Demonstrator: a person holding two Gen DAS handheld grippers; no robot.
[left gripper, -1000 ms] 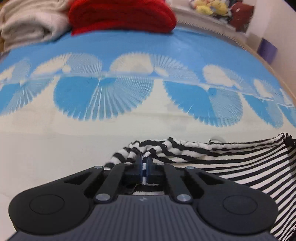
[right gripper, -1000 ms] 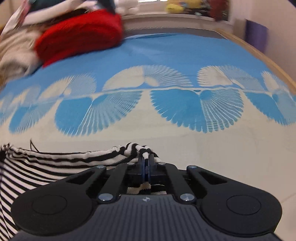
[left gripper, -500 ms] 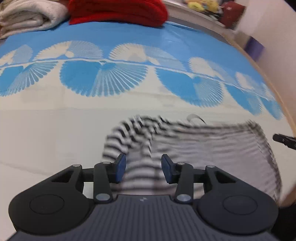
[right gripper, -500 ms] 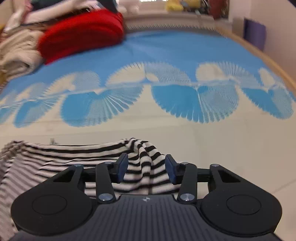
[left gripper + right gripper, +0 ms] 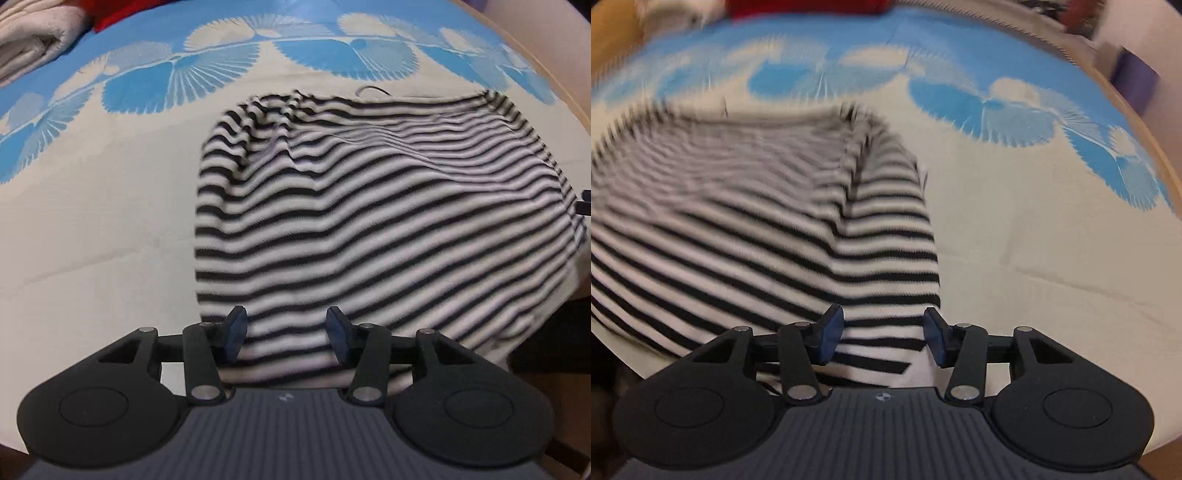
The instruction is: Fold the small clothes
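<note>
A black-and-white striped garment (image 5: 369, 206) lies folded on the cream and blue patterned cloth (image 5: 92, 206). In the left wrist view my left gripper (image 5: 284, 330) hovers over the garment's near left part, its jaws opening, blue pads apart and pressing on nothing. In the right wrist view the same striped garment (image 5: 775, 229) fills the left half, blurred by motion. My right gripper (image 5: 884, 332) is above the garment's near right corner, jaws opening, with striped cloth seen beneath the gap but not pinched.
A folded beige towel (image 5: 33, 40) and a red knit (image 5: 801, 7) lie at the far edge of the patterned cloth (image 5: 1052, 240). A wooden table rim (image 5: 1160, 155) curves along the right side. A tip of the other gripper (image 5: 583, 206) shows at the right edge.
Both grippers were shut on the garment's far edge; both have let go, opened and pulled back toward the near side. The garment now lies folded flat.
</note>
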